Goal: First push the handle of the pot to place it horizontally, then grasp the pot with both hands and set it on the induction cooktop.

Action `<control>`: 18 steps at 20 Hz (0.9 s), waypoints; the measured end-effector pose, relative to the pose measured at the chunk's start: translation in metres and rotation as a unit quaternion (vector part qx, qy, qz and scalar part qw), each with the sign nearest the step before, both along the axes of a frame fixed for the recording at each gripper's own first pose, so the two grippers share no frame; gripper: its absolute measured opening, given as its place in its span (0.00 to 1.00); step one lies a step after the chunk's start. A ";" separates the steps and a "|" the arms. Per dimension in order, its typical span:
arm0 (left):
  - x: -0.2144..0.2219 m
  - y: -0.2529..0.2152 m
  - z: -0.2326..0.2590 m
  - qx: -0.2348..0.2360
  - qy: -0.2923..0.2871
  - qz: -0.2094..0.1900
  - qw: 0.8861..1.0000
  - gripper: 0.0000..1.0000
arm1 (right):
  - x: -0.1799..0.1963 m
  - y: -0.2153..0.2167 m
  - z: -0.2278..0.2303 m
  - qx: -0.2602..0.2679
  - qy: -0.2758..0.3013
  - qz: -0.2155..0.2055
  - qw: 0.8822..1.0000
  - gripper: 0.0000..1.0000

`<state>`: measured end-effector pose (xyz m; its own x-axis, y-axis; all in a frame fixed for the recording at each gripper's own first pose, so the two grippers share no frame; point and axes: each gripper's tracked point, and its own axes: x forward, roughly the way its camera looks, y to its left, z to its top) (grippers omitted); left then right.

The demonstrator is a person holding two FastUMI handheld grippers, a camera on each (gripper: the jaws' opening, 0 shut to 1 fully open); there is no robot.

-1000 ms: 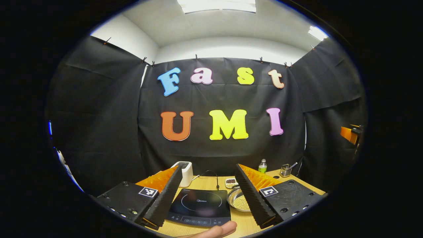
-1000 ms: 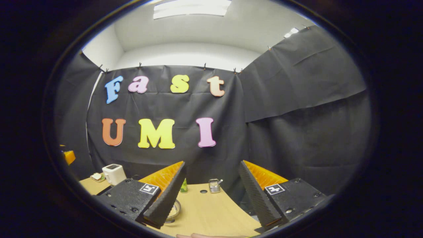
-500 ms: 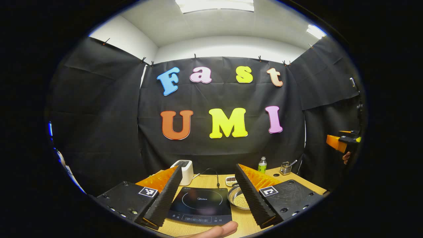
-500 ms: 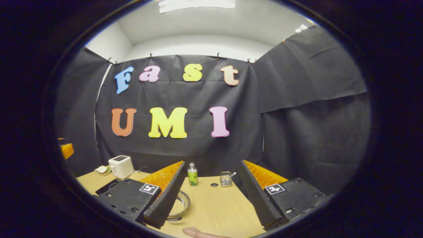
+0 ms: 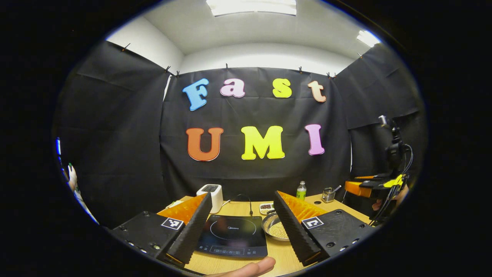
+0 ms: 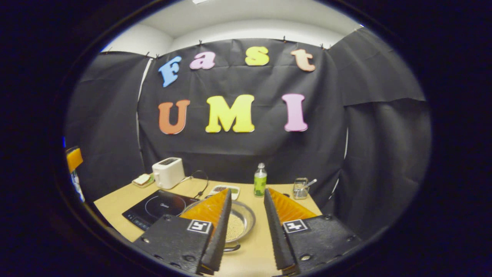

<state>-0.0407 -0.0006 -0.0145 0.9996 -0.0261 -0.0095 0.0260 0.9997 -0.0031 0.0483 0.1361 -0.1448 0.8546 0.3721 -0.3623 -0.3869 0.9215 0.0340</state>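
Note:
The pot (image 5: 273, 229) is a shallow metal pan holding pale grains, standing on the wooden table just right of the black induction cooktop (image 5: 231, 235). My left gripper (image 5: 242, 196) hangs open above the table's near edge, with the cooktop showing between its fingers. In the right gripper view the pot (image 6: 242, 220) lies below and just beyond my right gripper (image 6: 247, 192), its short handle (image 6: 231, 248) pointing toward me. The fingers there are open with a narrow gap and hold nothing. The cooktop (image 6: 159, 207) lies to the pot's left.
At the back of the table stand a white toaster (image 6: 168, 172), a green bottle (image 6: 260, 184), a small cup with a spoon (image 6: 301, 188) and a small dish (image 6: 225, 189). A fingertip (image 5: 250, 267) shows at the near edge. The right gripper's body (image 5: 369, 186) hangs at far right.
My right gripper has tipped down and swung left toward the pot, and its fingers have drawn closer together. The left gripper has barely moved.

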 end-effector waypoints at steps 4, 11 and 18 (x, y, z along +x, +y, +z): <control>-0.005 0.006 0.002 0.002 -0.011 0.001 1.000 0.96 | -0.006 0.027 -0.033 -0.010 0.040 0.029 0.999 0.06; -0.006 0.021 -0.007 0.001 -0.005 0.019 1.000 0.96 | -0.026 0.066 -0.101 -0.035 0.124 0.089 0.988 0.04; -0.006 0.018 -0.016 0.009 -0.002 0.006 1.000 0.96 | -0.052 0.087 -0.181 -0.078 0.202 0.136 0.967 0.01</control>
